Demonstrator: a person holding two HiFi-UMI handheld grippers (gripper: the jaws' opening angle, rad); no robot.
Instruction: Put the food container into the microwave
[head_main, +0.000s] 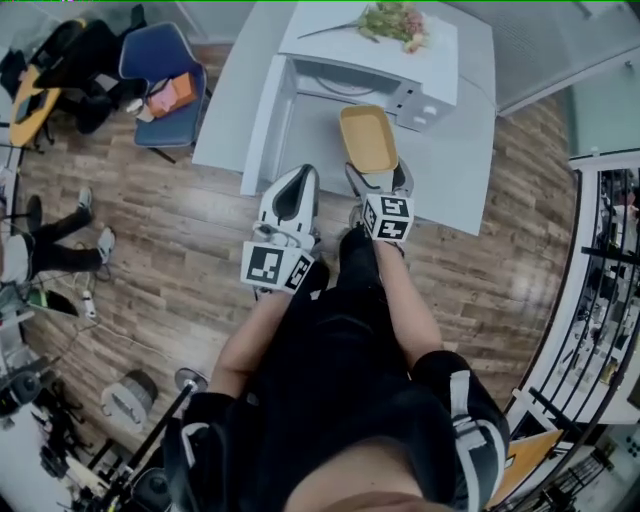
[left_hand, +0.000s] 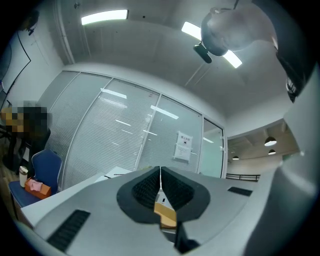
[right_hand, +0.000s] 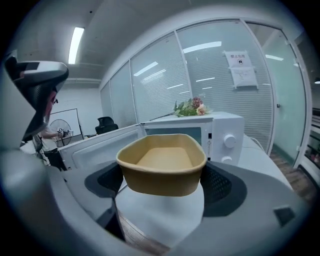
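The right gripper (head_main: 377, 180) holds the one box (right_hand: 162, 165); the left gripper (left_hand: 160, 172) is closed, empty; one microwave (right_hand: 222, 132) stands open

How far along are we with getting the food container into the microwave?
Done: the microwave door stands open, and the right hand-held gripper has the food container clamped. In hand: the container is held in front of the open microwave, not inside. Left: slide it in and release. The left hand-held gripper is shut and empty.
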